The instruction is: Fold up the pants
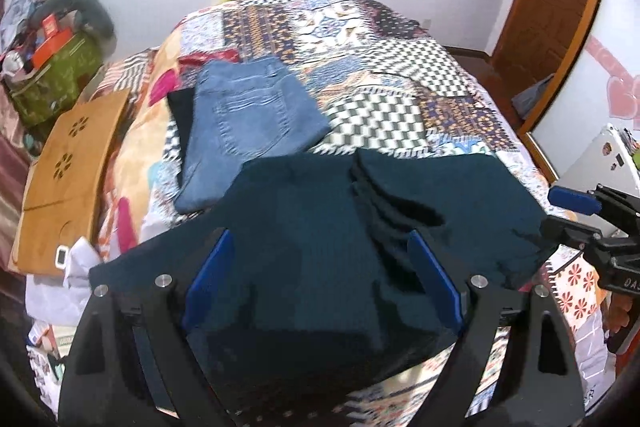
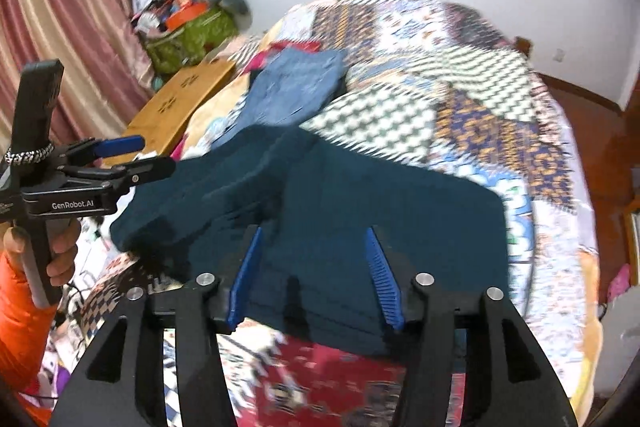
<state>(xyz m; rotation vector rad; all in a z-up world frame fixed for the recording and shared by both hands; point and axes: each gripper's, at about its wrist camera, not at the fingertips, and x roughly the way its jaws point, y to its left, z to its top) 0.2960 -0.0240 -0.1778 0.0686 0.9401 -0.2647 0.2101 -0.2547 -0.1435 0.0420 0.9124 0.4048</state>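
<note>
I see the folded dark teal pants (image 1: 320, 227) lying on the patchwork bedspread (image 1: 400, 67) just in front of the folded blue jeans (image 1: 248, 123), with my left gripper (image 1: 322, 283) and right gripper (image 2: 316, 275) both spread above them, pinching nothing.

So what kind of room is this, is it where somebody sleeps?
Most likely a bedroom in a home. A big bed with a colourful patchwork quilt fills the room, striped pink curtains hang at one side, and folded light blue jeans and dark teal pants lie on the quilt.
</note>
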